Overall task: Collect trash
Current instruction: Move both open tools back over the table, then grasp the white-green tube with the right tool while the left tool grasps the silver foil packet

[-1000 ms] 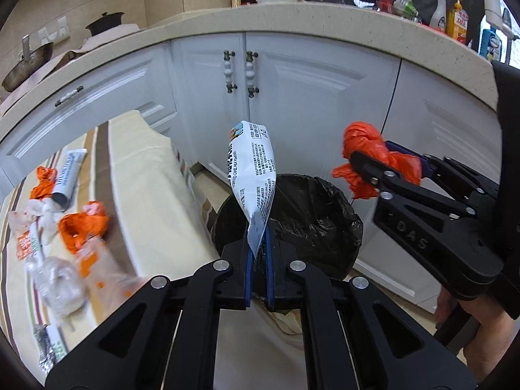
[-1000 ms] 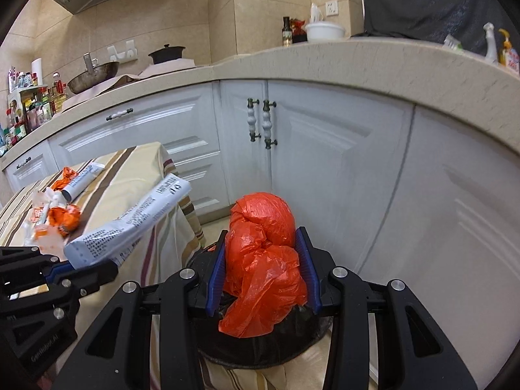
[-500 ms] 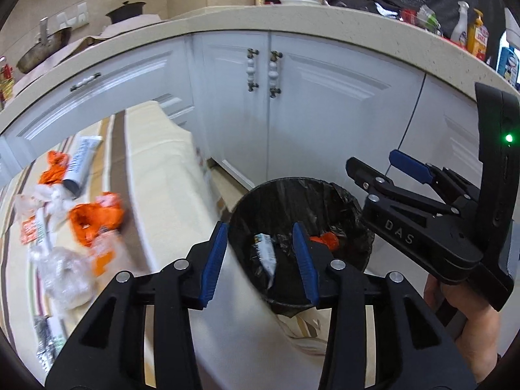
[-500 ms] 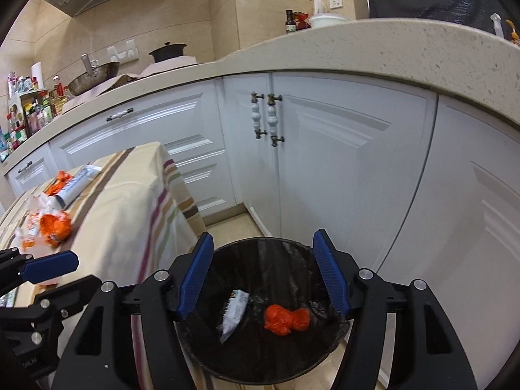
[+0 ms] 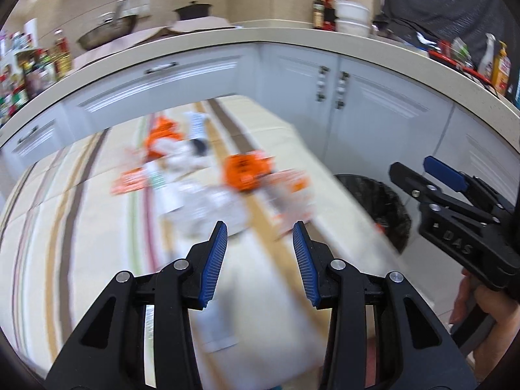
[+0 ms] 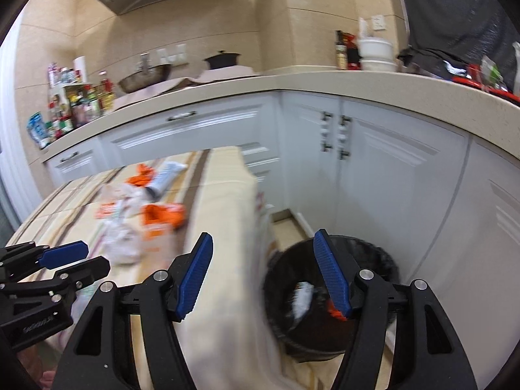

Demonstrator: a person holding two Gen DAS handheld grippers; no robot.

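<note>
- Standing open with nothing between the blue pads, having just been opening: left gripper (image 5: 259,227), hanging over the blurry trash pile mid-frame.
- Same deal with the right gripper (image 6: 263,234): gaping wide and empty, having just been opening, straddling the table edge and the bin (image 6: 385,260) at lower right.
- Probably heading for more litter: orange wrapper (image 5: 247,170), clear plastic bag (image 5: 208,208), tube (image 6: 164,175) at centre left.
- Risking shoving those light wrappers around instead of pinching them, if diving in too fast.
- Also risking snagging the striped tablecloth (image 5: 81,227) along with a wrapper.
- Possibly bumping grippers, working this near each other.
- Sitting in the bin: white packet (image 6: 302,295), orange bit (image 6: 334,313).
- Crowding the bin from behind: white cabinets (image 6: 390,178).
</note>
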